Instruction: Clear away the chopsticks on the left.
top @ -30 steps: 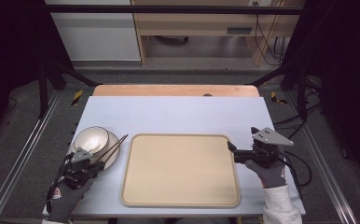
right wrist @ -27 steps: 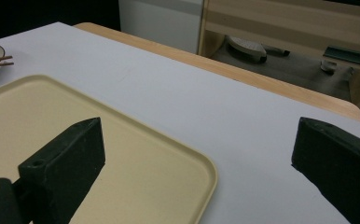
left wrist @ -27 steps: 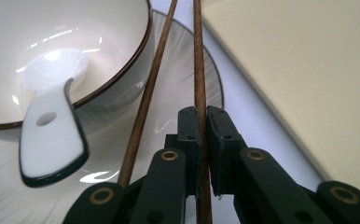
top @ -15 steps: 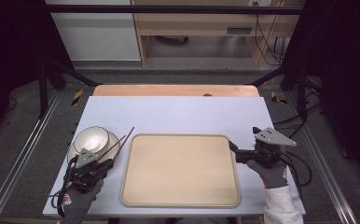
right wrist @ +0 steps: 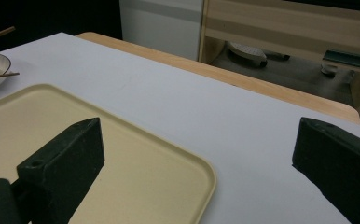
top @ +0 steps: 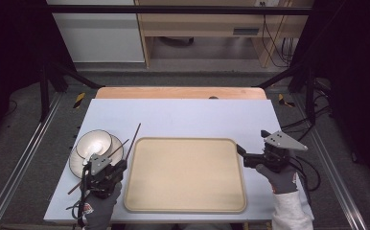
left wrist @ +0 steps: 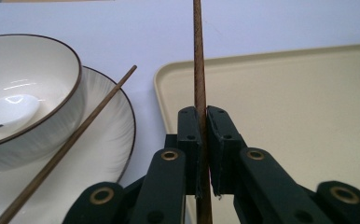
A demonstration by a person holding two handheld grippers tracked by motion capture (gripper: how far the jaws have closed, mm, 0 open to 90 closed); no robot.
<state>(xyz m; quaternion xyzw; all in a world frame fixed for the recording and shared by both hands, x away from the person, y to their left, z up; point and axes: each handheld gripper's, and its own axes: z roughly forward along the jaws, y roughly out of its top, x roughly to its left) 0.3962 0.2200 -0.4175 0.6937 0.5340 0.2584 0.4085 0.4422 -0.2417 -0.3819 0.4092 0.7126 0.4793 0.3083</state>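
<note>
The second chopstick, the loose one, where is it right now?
In the left gripper view the loose chopstick lies across the plate, against the bowl, left of the clamped chopstick.

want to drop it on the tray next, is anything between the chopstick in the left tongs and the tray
Nothing visible. The left tongs are shut on one chopstick right by the tray's near-left corner, and the beige tray has nothing on it. The second chopstick lies off to the side across the plate.
</note>
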